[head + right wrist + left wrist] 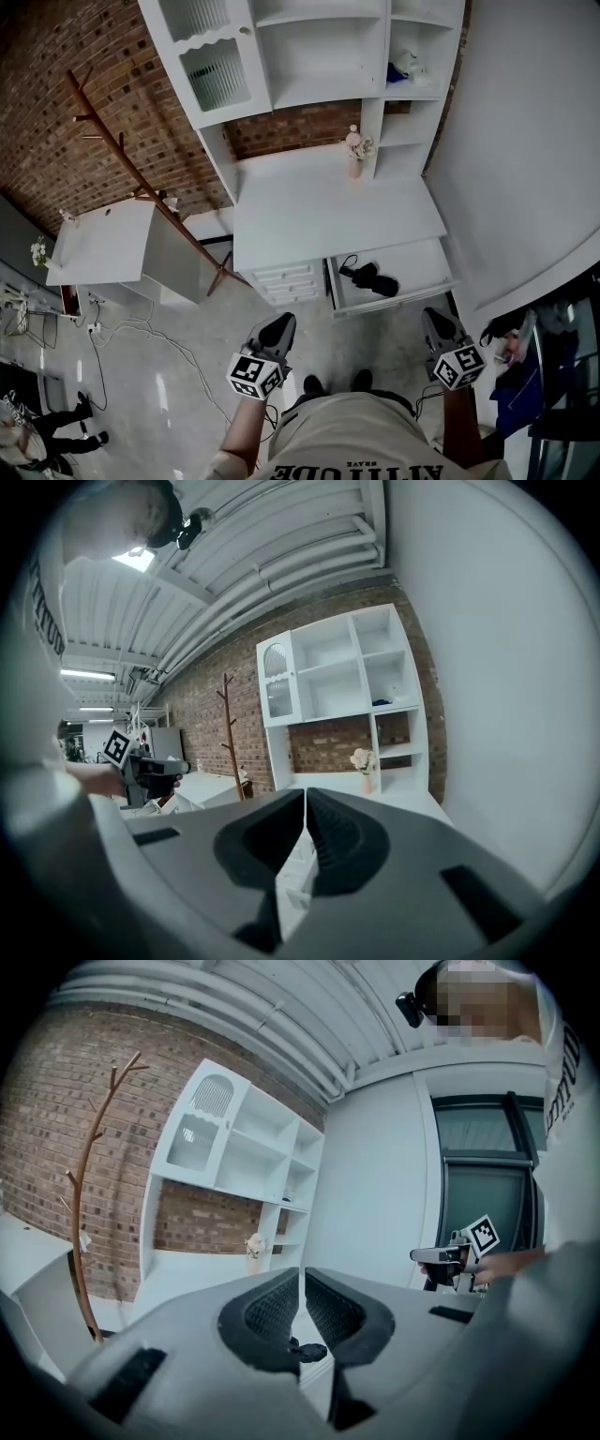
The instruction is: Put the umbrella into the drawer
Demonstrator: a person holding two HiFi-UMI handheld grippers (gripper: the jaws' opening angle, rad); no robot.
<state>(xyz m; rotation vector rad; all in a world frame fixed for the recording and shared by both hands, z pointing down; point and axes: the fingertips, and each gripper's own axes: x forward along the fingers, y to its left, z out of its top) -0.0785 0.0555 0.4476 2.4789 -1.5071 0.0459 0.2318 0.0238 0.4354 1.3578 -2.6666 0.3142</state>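
Note:
The black folded umbrella [373,277] lies inside the open white drawer [439,251] at the desk's lower right, with its strap loop toward the back. My left gripper [281,323] hangs shut and empty in front of the desk, short of the closed drawers. My right gripper [435,317] is also shut and empty, just in front of the open drawer's right corner. In the left gripper view the left gripper [302,1274] has its pads together, and the right gripper [433,1255] shows at the right. In the right gripper view the right gripper [306,795] is shut.
The white desk [328,220] carries a shelf hutch and a small flower vase [354,150]. A wooden coat rack [141,178] leans at the left, beside a white side table [103,239]. Cables [131,328] trail over the floor. A white wall [525,141] stands at the right.

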